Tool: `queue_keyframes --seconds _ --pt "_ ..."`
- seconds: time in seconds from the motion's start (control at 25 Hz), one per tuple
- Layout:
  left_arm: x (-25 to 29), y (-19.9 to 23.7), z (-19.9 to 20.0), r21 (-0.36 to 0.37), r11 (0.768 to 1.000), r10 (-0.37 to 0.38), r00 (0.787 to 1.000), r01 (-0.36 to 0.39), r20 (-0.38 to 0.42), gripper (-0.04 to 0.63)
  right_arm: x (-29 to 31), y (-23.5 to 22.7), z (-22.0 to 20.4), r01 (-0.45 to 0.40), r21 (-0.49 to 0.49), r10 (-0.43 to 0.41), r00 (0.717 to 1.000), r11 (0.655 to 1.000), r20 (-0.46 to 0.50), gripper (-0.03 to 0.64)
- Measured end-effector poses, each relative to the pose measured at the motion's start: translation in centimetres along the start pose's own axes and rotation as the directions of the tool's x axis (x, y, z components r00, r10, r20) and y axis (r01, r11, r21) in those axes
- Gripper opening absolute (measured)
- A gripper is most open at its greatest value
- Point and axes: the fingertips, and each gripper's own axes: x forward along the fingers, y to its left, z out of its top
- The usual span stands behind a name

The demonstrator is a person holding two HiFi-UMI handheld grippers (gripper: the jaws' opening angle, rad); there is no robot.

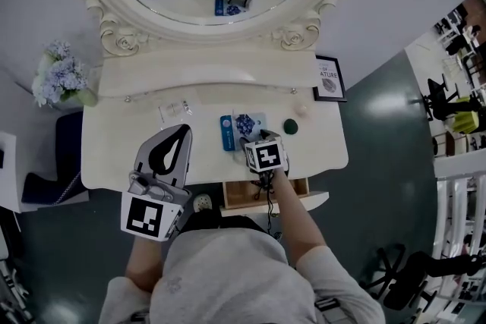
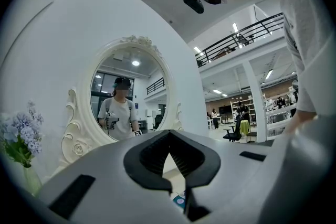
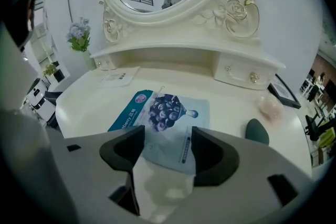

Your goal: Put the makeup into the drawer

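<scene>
The left gripper (image 1: 185,131) is held level over the left part of the bench (image 1: 114,148), its jaws closed together on nothing. It is best parked there, clear of the work. At the middle of the bench the pale face-mask packet (image 3: 168,113) lies flat, with a teal packet (image 3: 126,115) touching its left edge. The right gripper (image 3: 167,134) hangs tilted down over the pale packet's near end, jaws spread wide and empty. A flat sachet offers little to bite, so I judge the sound way is to ease one jaw under that near edge and pinch it alone, leaving the teal packet behind. The open drawer (image 1: 237,197) sits just below the bench front, so a short carry should do. The green puff (image 1: 291,126) lies clear to the right.
</scene>
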Motion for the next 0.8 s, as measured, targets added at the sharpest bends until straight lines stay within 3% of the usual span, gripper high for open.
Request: queue_keyframes --seconds 0.2,0.36,0.44,0.56,0.68,0.8 --pt "0.2 0.0 -0.9 0.003 1.000 -0.011 0.999 0.011 -0.043 0.012 0.0 -0.2 0.1 0.010 -0.004 -0.011 1.000 1.000 -0.022 0.270" --pt "0.7 -0.1 -0.7 -0.001 1.000 -0.015 0.999 0.015 -0.029 0.012 -0.1 -0.3 0.1 0.011 -0.014 -0.011 1.000 1.000 -0.025 0.257" --pt "0.9 -0.2 -0.2 0.000 1.000 -0.014 1.000 0.014 -0.005 0.012 -0.2 -0.1 0.0 0.018 -0.029 -0.019 1.000 0.999 -0.024 0.163" --pt "0.9 -0.3 -0.6 0.003 1.000 -0.023 0.999 0.023 -0.032 0.012 -0.3 0.7 0.0 0.042 -0.107 -0.044 0.999 0.993 -0.021 0.082" --pt "0.9 -0.1 0.1 0.005 1.000 -0.014 1.000 0.014 -0.001 0.012 -0.4 1.0 0.2 0.045 -0.145 -0.048 0.999 0.988 -0.013 0.049" --pt "0.6 -0.2 -0.2 0.014 1.000 -0.016 1.000 0.016 -0.021 0.012 -0.6 0.8 0.4 0.030 -0.092 -0.028 0.999 0.995 0.016 0.044"
